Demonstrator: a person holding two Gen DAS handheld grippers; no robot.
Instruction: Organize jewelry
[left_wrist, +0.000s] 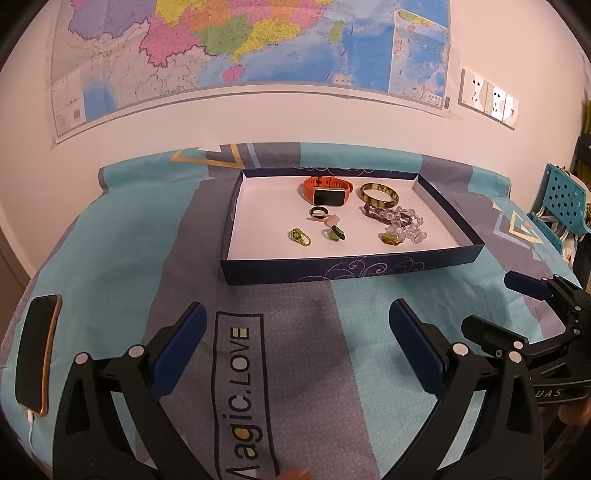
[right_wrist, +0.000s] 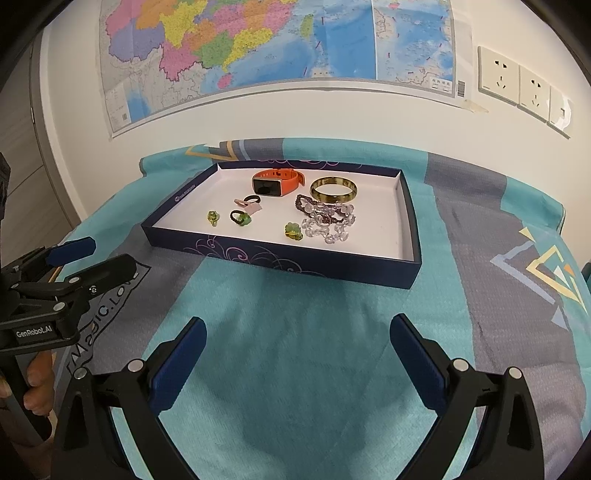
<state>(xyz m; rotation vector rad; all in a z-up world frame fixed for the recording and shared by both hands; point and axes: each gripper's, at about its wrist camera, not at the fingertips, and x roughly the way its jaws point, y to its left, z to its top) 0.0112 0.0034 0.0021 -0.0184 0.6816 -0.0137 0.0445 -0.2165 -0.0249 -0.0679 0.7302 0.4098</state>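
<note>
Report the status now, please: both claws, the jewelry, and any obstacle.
Left claw open, empty; right claw open, empty. Jewelry lies in the dark box: orange watch, bangle, bead bracelets, rings. Path to box clear.

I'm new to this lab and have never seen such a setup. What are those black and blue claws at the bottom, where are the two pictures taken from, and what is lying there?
Each picture comes from a camera mounted on a tool a person holds, looking forward along its two fingers. One shows the left hand-held gripper, the other the right hand-held gripper. Both are open and hold nothing. On the patterned cloth sits a shallow dark box containing an orange watch, a bangle, bead bracelets and several rings. A phone lies at the left.
</note>
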